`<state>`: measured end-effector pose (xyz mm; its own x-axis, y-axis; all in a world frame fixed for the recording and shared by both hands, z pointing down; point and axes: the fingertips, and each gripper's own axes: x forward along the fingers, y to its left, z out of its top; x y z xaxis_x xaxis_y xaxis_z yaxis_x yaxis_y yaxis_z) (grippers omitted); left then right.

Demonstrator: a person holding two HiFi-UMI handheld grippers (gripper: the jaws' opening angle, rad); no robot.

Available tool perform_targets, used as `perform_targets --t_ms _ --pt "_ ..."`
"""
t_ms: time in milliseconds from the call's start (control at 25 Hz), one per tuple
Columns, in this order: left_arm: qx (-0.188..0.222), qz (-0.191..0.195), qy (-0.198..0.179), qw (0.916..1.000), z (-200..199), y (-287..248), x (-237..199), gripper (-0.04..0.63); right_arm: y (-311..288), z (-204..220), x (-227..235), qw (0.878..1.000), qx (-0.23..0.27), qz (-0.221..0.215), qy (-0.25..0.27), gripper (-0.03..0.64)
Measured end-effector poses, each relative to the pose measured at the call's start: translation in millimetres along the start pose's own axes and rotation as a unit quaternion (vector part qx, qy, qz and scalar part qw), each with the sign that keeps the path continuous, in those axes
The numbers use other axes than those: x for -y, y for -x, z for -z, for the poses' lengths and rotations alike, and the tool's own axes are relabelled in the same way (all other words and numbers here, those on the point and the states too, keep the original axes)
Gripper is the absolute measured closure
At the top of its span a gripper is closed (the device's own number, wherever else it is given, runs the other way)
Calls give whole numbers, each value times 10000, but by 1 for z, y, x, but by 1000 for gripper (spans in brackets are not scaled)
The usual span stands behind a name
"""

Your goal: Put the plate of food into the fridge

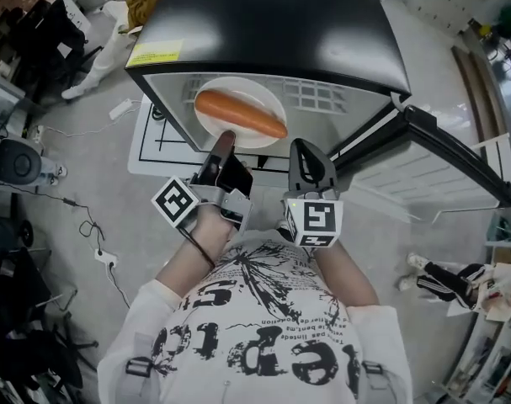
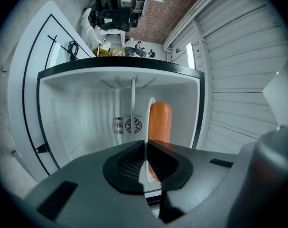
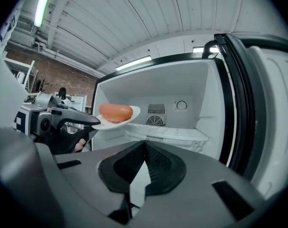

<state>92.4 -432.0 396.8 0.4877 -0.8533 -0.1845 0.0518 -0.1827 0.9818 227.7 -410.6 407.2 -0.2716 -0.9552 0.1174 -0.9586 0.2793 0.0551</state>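
Past the person's printed shirt (image 1: 263, 343), the left claw (image 1: 224, 140) pinches the near rim of the white plate (image 1: 257, 89). It holds the plate at the mouth of the open fridge (image 1: 263, 23), apparently not yet resting on the shelf (image 3: 168, 133). The right claw (image 1: 311, 156) is pressed together and empty. Hold the plate level and slide it well in, since the smooth orange sausage (image 1: 240, 114) lies loose and could roll.
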Motion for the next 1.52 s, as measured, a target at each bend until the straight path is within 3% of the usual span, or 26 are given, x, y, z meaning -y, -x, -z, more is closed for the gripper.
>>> perform_targets --t_ms 200,600,1520 --pt "224 -44 -70 9997 0 -14 0 572 -12 1 6 9995 -13 -290 99 617" --pt "481 -526 -147 9974 -1 -32 -11 571 -23 16 19 9984 -230 -523 11 617" --pt "602 -534 114 9967 5 -69 -11 547 -36 21 37 9979 -206 -552 -272 617"
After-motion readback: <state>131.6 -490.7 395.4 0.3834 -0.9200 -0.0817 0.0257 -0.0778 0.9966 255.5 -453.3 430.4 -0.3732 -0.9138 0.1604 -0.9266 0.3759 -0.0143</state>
